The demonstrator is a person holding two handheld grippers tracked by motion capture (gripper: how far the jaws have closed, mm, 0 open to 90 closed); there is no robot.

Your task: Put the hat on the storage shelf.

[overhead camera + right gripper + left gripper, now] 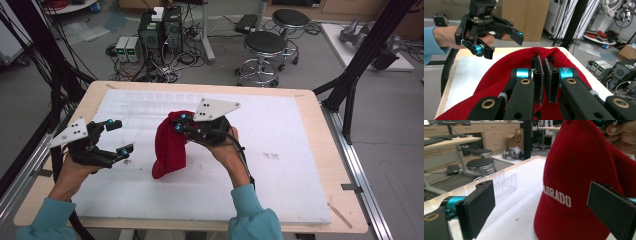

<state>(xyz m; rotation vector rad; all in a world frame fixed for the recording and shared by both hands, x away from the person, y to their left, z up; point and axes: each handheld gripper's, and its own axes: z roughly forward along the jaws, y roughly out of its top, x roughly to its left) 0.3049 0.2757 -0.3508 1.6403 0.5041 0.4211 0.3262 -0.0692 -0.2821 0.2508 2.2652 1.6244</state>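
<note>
While the red cap hangs above the middle of the white pad, its lower edge drooping to brush or nearly brush the surface, the right tool pinches a fold of its fabric near the top. In the right gripper view the two black pads are pressed together with only the thin red cloth between them, so the cap's weight is carried from that single point and the crown falls open below. White lettering on the front panel faces the left gripper view, which suggests the cap is turned with its front toward the person's left hand.

That left tool stands just beside the cap, apart from it, with its jaws spread wide and nothing between them. Held that way, it looks ready to come in and take a second grip, probably on the side or brim, so the cap can be shaped, turned or laid down with both tools; that is a judgement from the pose alone.

A clear plastic holder sits on the white pad beyond the cap, toward the far edge, untouched. The pad covers most of the desk, whose wooden rim shows around it. Past the desk stand two round stools and some electronics on the floor.
</note>
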